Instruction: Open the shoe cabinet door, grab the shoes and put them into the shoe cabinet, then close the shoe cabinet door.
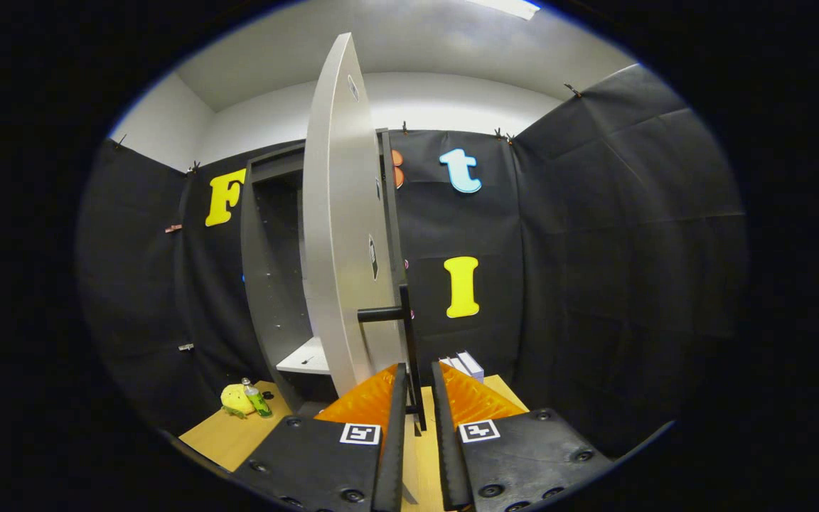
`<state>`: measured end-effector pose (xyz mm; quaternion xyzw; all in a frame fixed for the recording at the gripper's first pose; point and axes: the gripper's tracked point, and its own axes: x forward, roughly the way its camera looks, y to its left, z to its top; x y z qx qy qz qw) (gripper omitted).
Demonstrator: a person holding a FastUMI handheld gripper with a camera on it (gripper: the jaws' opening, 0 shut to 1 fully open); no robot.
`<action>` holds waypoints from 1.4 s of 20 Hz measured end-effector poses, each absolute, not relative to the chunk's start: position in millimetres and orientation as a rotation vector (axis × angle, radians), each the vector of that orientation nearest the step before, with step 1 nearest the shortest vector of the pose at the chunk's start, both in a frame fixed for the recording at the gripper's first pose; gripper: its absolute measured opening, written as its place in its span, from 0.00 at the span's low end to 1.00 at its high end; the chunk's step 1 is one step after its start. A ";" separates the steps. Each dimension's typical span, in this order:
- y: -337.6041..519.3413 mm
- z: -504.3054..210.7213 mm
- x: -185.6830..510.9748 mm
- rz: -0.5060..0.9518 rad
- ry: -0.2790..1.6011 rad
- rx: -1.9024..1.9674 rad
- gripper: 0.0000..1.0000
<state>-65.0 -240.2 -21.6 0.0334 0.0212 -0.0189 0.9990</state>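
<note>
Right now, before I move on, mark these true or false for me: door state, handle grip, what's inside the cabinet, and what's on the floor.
1. The grey shoe cabinet door is swung open. True.
2. The gripper is spread wide, far from the black bar handle. False: its fingers sit close either side of the handle's vertical bar.
3. Shoes sit on the white shelf. False: none visible there.
4. A small green bottle stands beside a yellow item. True.
</note>
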 end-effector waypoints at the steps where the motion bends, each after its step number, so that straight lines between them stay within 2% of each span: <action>1: -238.5 -20.4 -68.2 -0.027 0.035 0.069 0.26; 7: -224.1 -11.5 -96.3 -0.015 -0.013 0.038 0.26; 11: -179.6 -32.9 -106.2 0.065 0.005 0.028 0.26; 18: -91.6 -158.1 -83.9 0.169 0.254 0.098 0.26; 28: -36.4 -343.2 -74.8 0.067 0.506 0.049 0.26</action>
